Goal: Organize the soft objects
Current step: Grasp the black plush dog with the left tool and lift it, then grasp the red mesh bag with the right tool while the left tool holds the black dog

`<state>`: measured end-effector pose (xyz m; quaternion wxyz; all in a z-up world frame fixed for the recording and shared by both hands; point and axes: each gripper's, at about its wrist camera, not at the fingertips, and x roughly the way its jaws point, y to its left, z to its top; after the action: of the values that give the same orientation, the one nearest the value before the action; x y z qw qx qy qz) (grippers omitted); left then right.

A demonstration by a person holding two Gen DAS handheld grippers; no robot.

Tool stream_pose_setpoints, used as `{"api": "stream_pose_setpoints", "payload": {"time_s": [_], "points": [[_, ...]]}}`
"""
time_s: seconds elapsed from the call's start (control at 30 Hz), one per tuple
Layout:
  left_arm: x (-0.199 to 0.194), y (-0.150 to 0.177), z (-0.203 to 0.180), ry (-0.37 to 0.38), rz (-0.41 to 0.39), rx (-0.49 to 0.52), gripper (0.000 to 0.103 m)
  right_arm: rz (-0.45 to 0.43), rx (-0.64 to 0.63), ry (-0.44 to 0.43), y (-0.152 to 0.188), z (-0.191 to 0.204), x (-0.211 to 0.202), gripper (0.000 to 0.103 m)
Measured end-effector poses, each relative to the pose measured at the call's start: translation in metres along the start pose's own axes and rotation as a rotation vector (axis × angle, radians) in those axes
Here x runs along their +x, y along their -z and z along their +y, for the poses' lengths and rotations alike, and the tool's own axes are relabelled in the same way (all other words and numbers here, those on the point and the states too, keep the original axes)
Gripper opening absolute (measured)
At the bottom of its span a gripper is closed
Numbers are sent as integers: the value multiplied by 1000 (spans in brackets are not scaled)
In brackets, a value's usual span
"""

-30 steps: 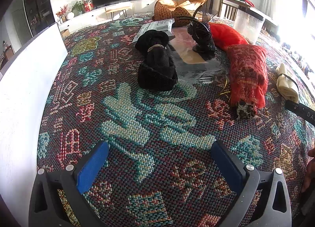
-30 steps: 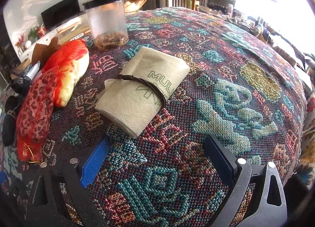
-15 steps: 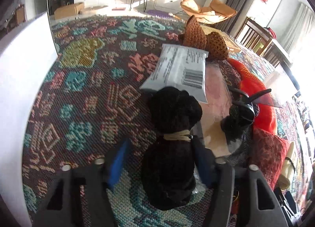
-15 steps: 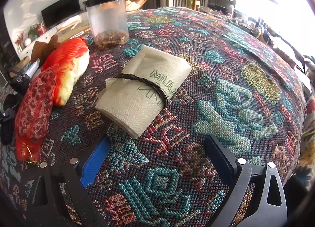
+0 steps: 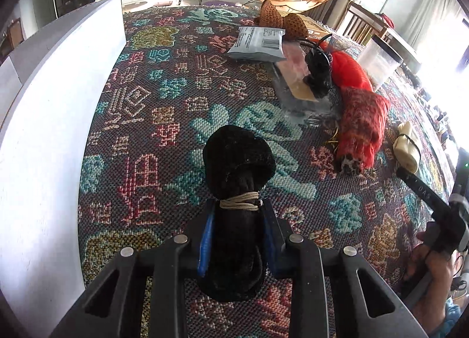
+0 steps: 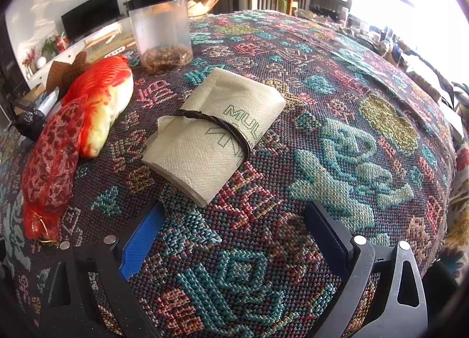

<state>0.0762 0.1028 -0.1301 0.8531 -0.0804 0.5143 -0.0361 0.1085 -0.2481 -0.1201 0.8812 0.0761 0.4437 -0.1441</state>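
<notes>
Surface: patterned woven tabletop (image 5: pixel 164 97) in a bright living room, soft things scattered over it.
Left hand-held gripper (image 5: pixel 238 238): clamped on the lower half of the black tied bundle (image 5: pixel 239 173); its jaws have just been closing on it.
Bundle axis: runs straight out along the fingers, knotted end away from the camera.
Right hand-held gripper (image 6: pixel 234 238): wide, nothing between the pads.
Next candidate: beige rolled cloth (image 6: pixel 214 132), just ahead of the right gripper and slightly left, long axis slanting across its path; a wrist turn looks needed.
</notes>
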Motion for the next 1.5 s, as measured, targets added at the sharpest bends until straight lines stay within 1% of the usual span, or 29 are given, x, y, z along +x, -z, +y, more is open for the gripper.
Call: {"api": "stream_pose_setpoints", "payload": {"time_s": [0.03, 0.07, 0.1, 0.13, 0.17, 0.23, 0.3, 0.37, 0.4, 0.47, 0.53, 0.57, 0.63, 0.73, 0.77, 0.8, 0.83, 0.9, 0.97, 1.07, 1.1, 1.13, 1.17, 1.27, 1.3, 1.37, 1.4, 1.47, 1.5], "points": [[3, 3, 1, -10, 0, 1, 43, 0, 0, 0, 0, 0, 0, 98], [7, 5, 2, -18, 2, -7, 61, 0, 0, -1, 0, 0, 0, 98], [8, 6, 3, -5, -21, -9, 66, 0, 1, -1, 0, 0, 0, 98], [8, 7, 2, 3, -49, -10, 80, 0, 1, -1, 0, 1, 0, 98], [10, 7, 1, -17, -61, -14, 89, 0, 1, -1, 0, 1, 0, 98], [15, 6, 0, -50, -85, 3, 90, 0, 1, -1, -1, 2, 0, 98], [21, 6, -6, -101, -109, 61, 94, 0, 1, -1, 0, 1, 0, 98], [27, 8, -13, -161, -134, 133, 102, 0, 1, -1, 0, 1, 0, 98], [27, 9, -12, -167, -141, 129, 103, -1, 2, -2, 0, 1, 0, 98], [29, 6, -4, -138, -138, 90, 103, -3, 6, -7, 0, 1, 0, 98], [30, 4, -4, -151, -141, 88, 103, -16, 20, -36, 0, 0, -2, 98], [30, 4, -4, -155, -143, 88, 103, -32, 35, -79, 2, -1, -6, 98], [30, 3, -4, -152, -144, 85, 103, -55, 47, -230, 5, 4, -14, 98], [30, 3, -4, -155, -145, 85, 103, -52, -39, -456, 12, 34, -29, 98], [30, 3, -4, -155, -145, 84, 103, -52, -83, -516, 12, 48, -33, 98], [30, 3, -5, -156, -146, 84, 103, -50, -113, -545, 11, 62, -34, 97], [31, 3, -5, -156, -146, 84, 103, -31, -122, -557, 7, 74, -32, 97], [31, 3, -5, -156, -146, 84, 103, 31, -84, -564, -8, 94, -19, 97], [31, 3, -5, -156, -146, 84, 103, 82, -70, -541, -22, 112, -3, 97], [30, 3, -5, -155, -146, 84, 103, 109, -161, -481, -31, 136, 11, 94], [30, 3, -5, -155, -146, 83, 103, 100, -197, -458, -31, 139, 11, 84], [30, 3, -5, -155, -146, 84, 103, 112, -234, -455, -30, 141, 11, 50], [30, 3, -5, -155, -146, 83, 103, 128, -262, -455, -29, 141, 9, 42], [30, 3, -5, -155, -146, 84, 103, 137, -346, -479, -28, 131, -11, 40], [30, 3, -5, -155, -146, 84, 103, 152, -383, -508, -28, 126, -19, 39], [30, 3, -5, -156, -145, 84, 103, 234, -475, -600, -29, 120, -34, 39], [30, 3, -5, -156, -145, 84, 103, 250, -545, -597, -27, 119, -43, 40], [30, 3, -5, -156, -145, 84, 103, 283, -665, -538, -20, 118, -50, 43], [30, 3, -5, -155, -145, 84, 103, 311, -681, -513, -17, 116, -45, 49]]}}
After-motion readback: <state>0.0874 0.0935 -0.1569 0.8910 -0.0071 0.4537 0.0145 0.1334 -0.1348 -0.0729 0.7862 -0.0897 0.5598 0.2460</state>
